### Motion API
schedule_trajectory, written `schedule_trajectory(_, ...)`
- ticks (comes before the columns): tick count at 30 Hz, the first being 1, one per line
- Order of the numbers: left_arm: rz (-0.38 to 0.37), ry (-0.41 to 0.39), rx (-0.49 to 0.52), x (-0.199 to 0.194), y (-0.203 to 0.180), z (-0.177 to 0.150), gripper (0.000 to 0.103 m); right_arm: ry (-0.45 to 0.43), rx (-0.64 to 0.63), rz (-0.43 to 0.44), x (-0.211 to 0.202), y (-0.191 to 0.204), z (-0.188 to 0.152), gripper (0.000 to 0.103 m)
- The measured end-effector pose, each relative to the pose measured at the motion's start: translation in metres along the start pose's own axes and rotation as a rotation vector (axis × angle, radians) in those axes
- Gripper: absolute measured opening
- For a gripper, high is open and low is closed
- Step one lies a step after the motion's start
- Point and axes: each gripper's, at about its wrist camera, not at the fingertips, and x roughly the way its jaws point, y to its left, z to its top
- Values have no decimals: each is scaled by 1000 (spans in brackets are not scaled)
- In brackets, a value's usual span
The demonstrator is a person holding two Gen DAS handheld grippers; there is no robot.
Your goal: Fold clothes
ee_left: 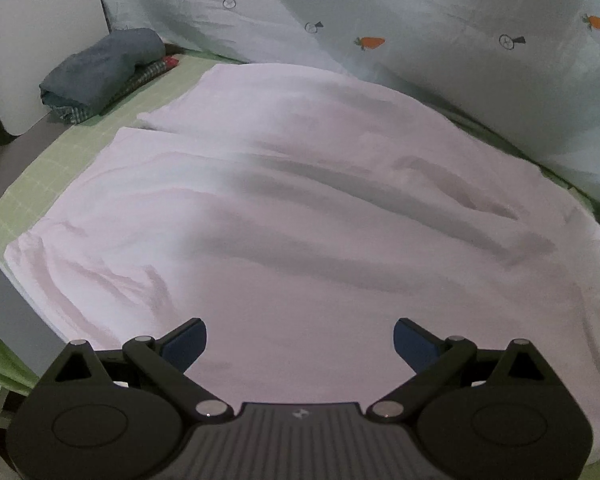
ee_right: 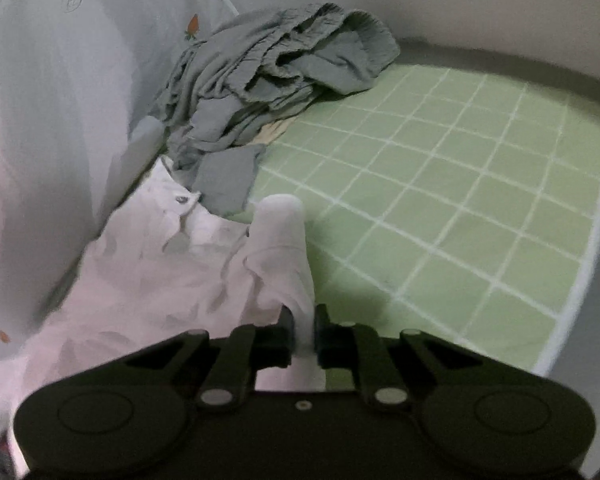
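My right gripper [ee_right: 303,330] is clenched on the white garment [ee_right: 152,280] edge, to lift a fold; my left gripper [ee_left: 300,340] hovers released above it, near.

We cannot tell what kind of garment the white garment [ee_left: 300,208] is, since its near edge sits hidden behind the left gripper [ee_left: 300,344]. We see the folded pile [ee_left: 104,72] far left hiding its lower checked layer, and 1 grey heap [ee_right: 276,76] is too crumpled to identify.

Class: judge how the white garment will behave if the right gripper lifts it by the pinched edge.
The white garment probably drapes limply: it lies in soft wrinkles. It seems light, since the right gripper holds a thin fold. It likely drags across the green checked sheet.
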Motion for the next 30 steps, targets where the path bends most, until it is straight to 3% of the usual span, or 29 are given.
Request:
schedule_trajectory(3, 14, 4, -11, -1, 17, 1, 99, -7, -77, -67, -5, 11, -6, 16)
schedule_trajectory(5, 25, 4, -31, 0, 32, 3, 99, -28, -143, -133, -6, 24, -10, 29)
schedule_trajectory(7, 33, 3, -61, 1, 49, 8, 99, -53, -184, -158, -11, 36, -14, 63)
schedule_trajectory(8, 33, 2, -76, 2, 57, 11, 99, -66, -203, -168, -14, 42, -16, 70)
schedule_trajectory(10, 31, 1, -87, 6, 71, 18, 99, -84, -239, -176, -19, 58, -22, 96)
schedule_trajectory(11, 30, 1, -84, 8, 78, 22, 99, -88, -260, -178, -21, 68, -26, 101)
schedule_trajectory(16, 16, -12, -74, 16, 117, 45, 99, -74, -360, -135, -23, 125, -68, 103)
schedule_trajectory(22, -16, -26, -125, 41, 179, 82, 98, 38, -458, -48, -10, 190, -146, 103)
schedule_trajectory(30, -57, -27, -146, 84, 251, 145, 74, 94, -497, -72, 8, 256, -228, 103)
